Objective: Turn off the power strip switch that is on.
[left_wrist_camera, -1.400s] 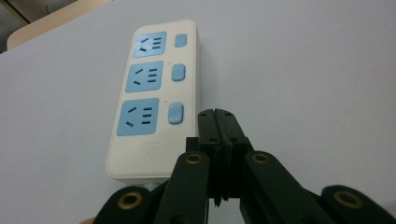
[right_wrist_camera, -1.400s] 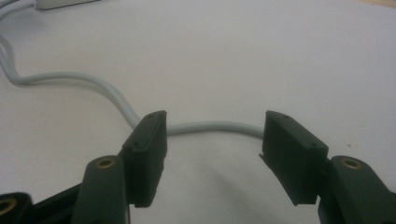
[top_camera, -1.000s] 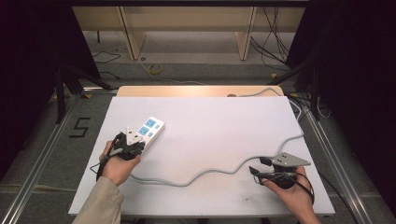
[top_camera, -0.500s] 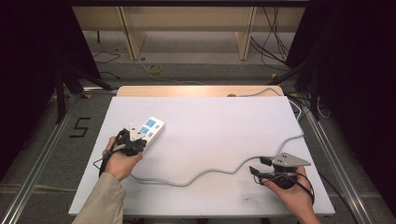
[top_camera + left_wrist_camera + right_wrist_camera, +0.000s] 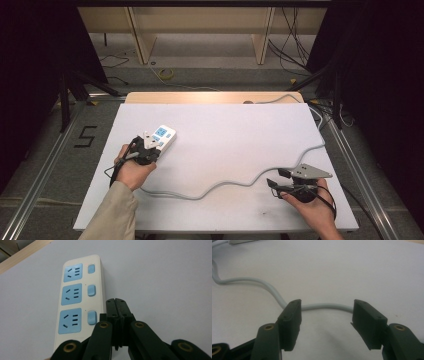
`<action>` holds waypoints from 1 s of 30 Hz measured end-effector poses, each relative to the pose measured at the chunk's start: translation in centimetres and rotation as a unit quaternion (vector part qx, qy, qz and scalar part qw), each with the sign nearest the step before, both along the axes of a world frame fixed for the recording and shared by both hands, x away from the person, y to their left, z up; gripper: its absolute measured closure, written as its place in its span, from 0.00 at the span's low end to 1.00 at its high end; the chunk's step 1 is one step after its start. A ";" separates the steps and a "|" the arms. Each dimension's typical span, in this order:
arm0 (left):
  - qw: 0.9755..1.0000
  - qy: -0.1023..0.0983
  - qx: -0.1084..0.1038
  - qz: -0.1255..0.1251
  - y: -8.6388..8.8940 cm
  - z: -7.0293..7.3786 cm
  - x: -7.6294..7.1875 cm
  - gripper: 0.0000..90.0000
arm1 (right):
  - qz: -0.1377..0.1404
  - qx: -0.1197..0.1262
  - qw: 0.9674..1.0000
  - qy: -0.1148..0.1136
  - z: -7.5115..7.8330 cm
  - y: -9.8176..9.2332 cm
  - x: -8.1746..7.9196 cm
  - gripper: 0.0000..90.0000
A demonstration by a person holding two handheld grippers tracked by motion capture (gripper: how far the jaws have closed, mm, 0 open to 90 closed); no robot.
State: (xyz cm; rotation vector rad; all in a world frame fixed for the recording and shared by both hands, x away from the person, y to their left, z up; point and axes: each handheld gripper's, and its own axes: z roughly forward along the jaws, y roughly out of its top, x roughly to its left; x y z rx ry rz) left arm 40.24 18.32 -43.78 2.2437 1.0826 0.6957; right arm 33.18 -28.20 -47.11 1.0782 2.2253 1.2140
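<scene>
A matte white board [image 5: 235, 150] is laid over the table, and a strip of pale wood [image 5: 210, 97] is seen along its far edge. A smooth grey cord [image 5: 235, 183] is trailed in loose curves across the board, from the far right edge toward the near left. A cream, round-cornered power strip [image 5: 82, 302] is set flat on the left part of the board; three blue socket panels, each with a blue switch beside it, are seen on its face. A black "5" [image 5: 85, 136] is marked on the floor to the left. The left gripper [image 5: 117, 305] is held with its jaws pressed together, empty, beside the strip's near end. The right gripper [image 5: 325, 315] is held wide open, with nothing gripped, the cord lying beyond its jaws.
</scene>
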 end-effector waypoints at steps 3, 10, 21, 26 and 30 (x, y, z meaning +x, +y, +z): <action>1.000 0.001 0.001 -0.002 -0.3 0.0 0.2 1.00 | 0.000 -0.002 1.000 0.001 0.0 0.1 0.1 0.46; 1.000 0.013 0.001 -0.003 -1.0 0.0 1.0 1.00 | -0.002 0.002 1.000 0.000 0.0 0.0 0.0 0.46; 1.000 0.023 0.002 -0.010 -1.9 0.4 2.1 1.00 | 0.000 0.004 1.000 -0.001 0.0 0.1 0.0 0.46; 1.000 0.030 0.000 -0.004 -1.4 0.6 2.5 1.00 | -0.001 0.004 1.000 0.000 0.0 0.0 0.0 0.46; 0.999 0.034 0.001 -0.003 -1.3 0.8 2.9 1.00 | 0.000 0.003 1.000 0.000 0.0 0.1 0.0 0.46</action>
